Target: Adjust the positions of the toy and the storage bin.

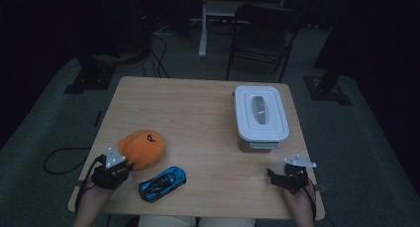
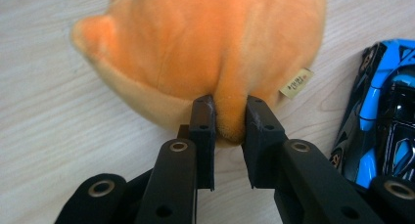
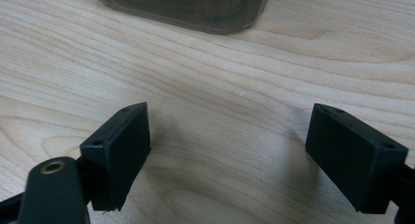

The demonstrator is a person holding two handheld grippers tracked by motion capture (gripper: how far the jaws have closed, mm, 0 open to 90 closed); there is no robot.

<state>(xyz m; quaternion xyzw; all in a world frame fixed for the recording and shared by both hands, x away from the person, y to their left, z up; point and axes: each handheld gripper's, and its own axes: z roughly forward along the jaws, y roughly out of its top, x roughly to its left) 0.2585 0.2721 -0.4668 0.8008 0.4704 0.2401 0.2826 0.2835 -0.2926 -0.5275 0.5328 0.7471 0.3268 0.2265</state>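
Near the bench's (image 1: pixel 198 108) front-left corner, the left hand-held gripper (image 1: pixel 128 163) is clenched on the orange plush toy (image 1: pixel 142 147): in the left gripper view its two black jaws pinch a fold of the plush toy's (image 2: pixel 205 48) near edge between them, and a small cloth tag (image 2: pixel 296 83) sticks out of the plush just beside the grip. The plush toy lies on the bench close to its left edge. Just right of it, by the front edge, a blue toy car (image 1: pixel 162 183) lies apart from the jaws. Farther right, a grey box with a white lid (image 1: pixel 261 117) stands along the right edge. At the front-right corner the right hand-held gripper (image 1: pixel 277 176) is released, its jaws spread wide over bare wood.
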